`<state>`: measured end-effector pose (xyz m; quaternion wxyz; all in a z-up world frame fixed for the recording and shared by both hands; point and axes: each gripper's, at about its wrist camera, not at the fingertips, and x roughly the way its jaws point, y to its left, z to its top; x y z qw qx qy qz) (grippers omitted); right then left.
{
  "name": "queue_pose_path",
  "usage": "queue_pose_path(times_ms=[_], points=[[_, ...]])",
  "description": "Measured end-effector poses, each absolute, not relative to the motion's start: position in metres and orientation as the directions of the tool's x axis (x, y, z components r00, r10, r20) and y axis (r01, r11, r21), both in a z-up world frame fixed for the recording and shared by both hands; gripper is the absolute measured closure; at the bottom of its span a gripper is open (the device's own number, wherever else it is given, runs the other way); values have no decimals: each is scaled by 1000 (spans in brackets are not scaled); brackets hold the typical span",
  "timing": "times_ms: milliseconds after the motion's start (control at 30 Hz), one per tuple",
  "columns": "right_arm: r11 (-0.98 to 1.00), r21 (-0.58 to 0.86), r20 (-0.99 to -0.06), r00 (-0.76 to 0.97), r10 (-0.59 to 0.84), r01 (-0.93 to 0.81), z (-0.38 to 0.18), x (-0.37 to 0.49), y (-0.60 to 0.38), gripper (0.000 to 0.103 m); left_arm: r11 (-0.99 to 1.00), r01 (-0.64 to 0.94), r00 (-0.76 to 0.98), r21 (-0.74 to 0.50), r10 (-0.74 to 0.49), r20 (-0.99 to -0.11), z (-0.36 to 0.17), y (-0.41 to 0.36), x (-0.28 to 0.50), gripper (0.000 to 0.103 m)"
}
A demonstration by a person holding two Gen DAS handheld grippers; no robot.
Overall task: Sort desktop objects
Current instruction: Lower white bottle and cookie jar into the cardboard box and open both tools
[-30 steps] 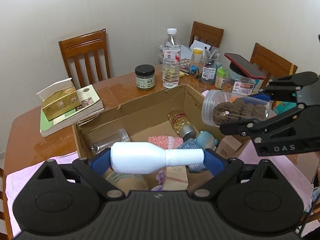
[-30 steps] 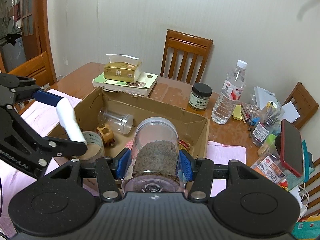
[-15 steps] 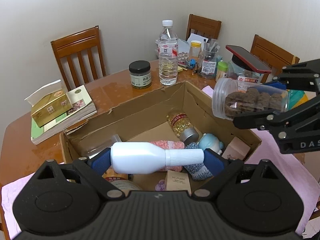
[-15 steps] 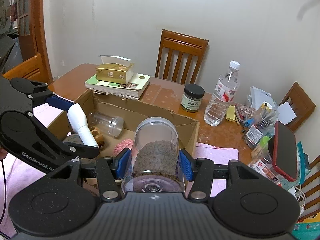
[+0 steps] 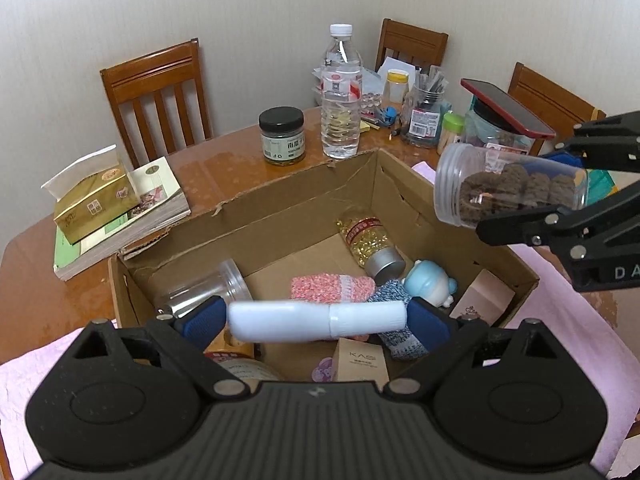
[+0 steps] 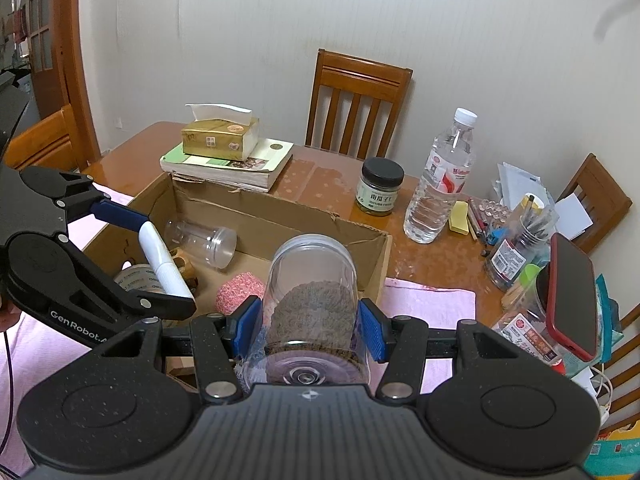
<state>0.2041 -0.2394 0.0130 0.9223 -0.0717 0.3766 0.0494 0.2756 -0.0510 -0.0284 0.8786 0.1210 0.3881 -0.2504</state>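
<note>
- Since a second ago my left gripper has sunk a little toward the cardboard box, which now fills more of its view; my right gripper has stayed put.
- Left jaws are clenched end to end on the white bottle, held sideways above the box's near part.
- Right jaws clamp the clear jar of brown discs, its open mouth pointing forward over the box's right wall.
- Inside the box I see a capsule bottle, pink knit piece, blue figurine and empty clear jar.
- On the desk beyond stand a water bottle and black-lidded jar.
</note>
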Motion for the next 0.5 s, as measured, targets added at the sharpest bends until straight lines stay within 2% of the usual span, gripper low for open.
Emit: queue_pose_path(times_ms=[333, 500], points=[[982, -100, -701, 712, 47, -163, 13, 213, -236, 45, 829, 557, 579, 58, -338, -742, -21, -56, 274, 5], [979, -84, -708, 702, 72, -186, 11, 222, -238, 45, 821, 568, 551, 59, -326, -768, -22, -56, 271, 5]])
